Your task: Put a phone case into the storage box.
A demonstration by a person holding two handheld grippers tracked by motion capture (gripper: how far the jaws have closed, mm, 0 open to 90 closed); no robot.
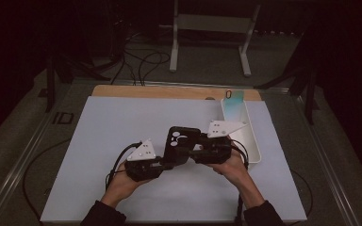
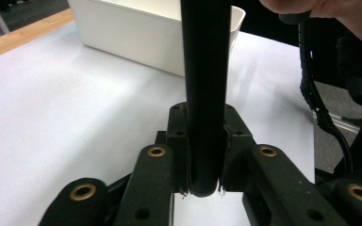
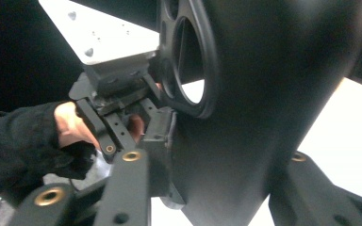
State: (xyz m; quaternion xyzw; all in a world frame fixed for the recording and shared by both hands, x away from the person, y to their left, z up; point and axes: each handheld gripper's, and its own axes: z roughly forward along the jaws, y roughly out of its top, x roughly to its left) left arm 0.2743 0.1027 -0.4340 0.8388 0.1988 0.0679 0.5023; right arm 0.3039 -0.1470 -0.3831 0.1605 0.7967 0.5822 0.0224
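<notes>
Dim room, dark walls falling to black at the sides. Grey floor (image 1: 202, 66) beyond the table's far edge carries loose black cables (image 1: 143, 61) and a white metal stand (image 1: 212, 28). Wooden table (image 1: 169, 92) under a white sheet (image 1: 122, 136); light pools there.

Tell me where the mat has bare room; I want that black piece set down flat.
The white mat is bare across its left half and along the near edge by the forearms. It is crowded at centre, where the left gripper and right gripper both clamp the black piece, and at right by the white bin.
</notes>
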